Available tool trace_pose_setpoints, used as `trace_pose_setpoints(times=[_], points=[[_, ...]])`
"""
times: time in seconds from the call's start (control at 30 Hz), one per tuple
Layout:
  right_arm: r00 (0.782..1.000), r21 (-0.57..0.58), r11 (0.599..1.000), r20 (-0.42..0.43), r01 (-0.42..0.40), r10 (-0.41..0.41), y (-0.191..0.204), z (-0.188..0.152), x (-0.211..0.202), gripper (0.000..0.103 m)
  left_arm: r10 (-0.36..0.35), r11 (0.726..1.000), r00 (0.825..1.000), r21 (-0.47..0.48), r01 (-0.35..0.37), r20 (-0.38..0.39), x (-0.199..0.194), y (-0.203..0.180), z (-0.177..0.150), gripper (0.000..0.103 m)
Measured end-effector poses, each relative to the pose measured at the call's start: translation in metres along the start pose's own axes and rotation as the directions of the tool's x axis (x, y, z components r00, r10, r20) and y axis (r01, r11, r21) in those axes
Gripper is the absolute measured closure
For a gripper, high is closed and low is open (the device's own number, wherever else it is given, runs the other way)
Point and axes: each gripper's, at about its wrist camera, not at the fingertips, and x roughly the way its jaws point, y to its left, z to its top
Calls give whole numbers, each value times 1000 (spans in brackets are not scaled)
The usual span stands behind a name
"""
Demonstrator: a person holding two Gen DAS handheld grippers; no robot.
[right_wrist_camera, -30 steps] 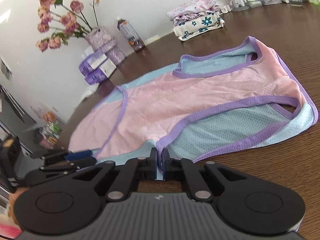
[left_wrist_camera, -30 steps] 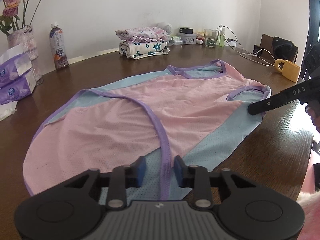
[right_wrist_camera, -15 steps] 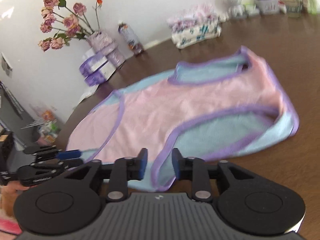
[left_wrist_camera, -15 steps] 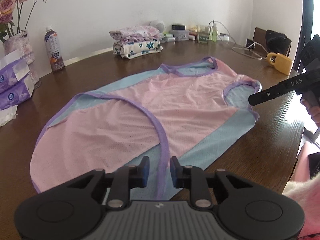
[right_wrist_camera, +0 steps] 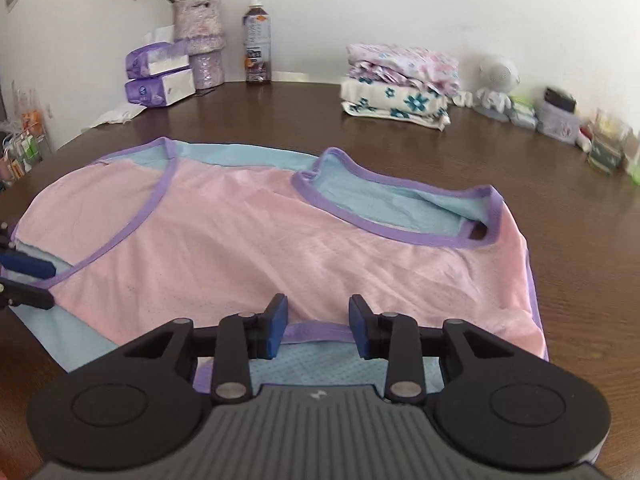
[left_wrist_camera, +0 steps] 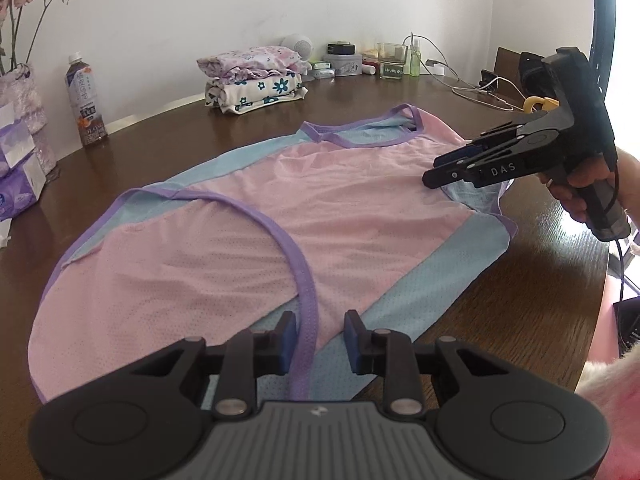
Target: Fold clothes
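Person's hand only from left wrist.

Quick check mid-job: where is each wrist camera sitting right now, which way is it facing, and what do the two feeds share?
Left wrist: low at the vest's hem, facing along it; left gripper open, right gripper held by a hand.
Right wrist: at the armhole edge, facing across toward the vase; right gripper open, left gripper at frame's left.
Shared: vest, folded pile, bottle.
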Motion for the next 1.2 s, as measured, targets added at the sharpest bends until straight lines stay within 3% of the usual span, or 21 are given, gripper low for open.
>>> trace_pose_setpoints(times=[0.1,0.2,0.43,0.83,0.9,1.07,1.2], points=[[1000,24,1000,8,-3,3,-6,4,-4,70,-2,1000,1000,-9,1,-6,-3,2,2,79],[995,45,994,20,-97,96,-2,8,-4,70,-32,999,999,-10,32,37,-4,2,12,80],[998,-117,991,-13,-67,66,19,-8,-10,70,-57,997,998,52,57,1,11,-7,13,82],[981,-200,960,-42,-196,191,51,-8,-25,69,-87,995,996,41,88,-24,2,-7,15,82],[982,-186,964,-24,-188,187,47,1,-23,69,-85,996,996,38,86,-42,6,-5,14,82],[988,-116,983,43,-142,148,27,33,-12,68,-91,996,996,8,91,14,-3,8,34,81],[990,-53,992,85,-111,115,11,59,1,68,-21,1000,997,8,20,78,5,28,73,71]])
